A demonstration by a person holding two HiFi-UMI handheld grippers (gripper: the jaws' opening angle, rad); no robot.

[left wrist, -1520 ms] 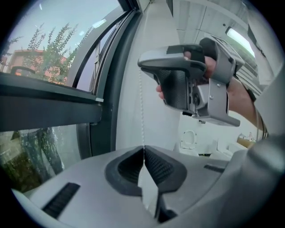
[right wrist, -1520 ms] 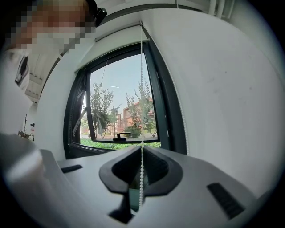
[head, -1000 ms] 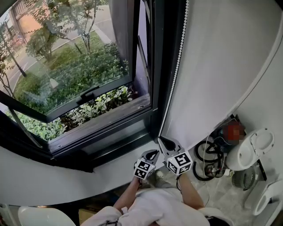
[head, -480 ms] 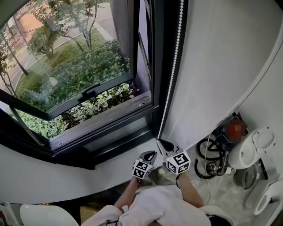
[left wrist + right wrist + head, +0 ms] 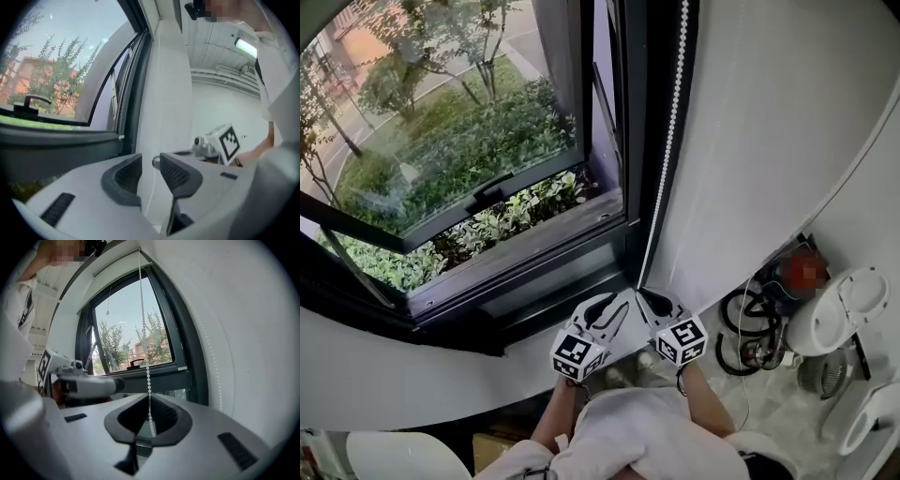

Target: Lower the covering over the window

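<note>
A white bead chain hangs down the dark window frame beside the white wall. My right gripper is shut on the chain's lower end. In the right gripper view the bead chain runs straight down between the closed pads of that gripper. My left gripper sits just left of the right one. Its jaws have just been opening and now stand apart with nothing pressed between them. The left gripper faces the pale wall. The covering itself is not clearly in view.
The window sash is tilted open with a black handle, shrubs outside. Below are the white sill and a white chair. On the floor at right lie coiled cables and white appliances.
The left gripper has let go of the chain, spread its jaws and risen along the frame. The right gripper has stayed shut on the chain in the same place.
</note>
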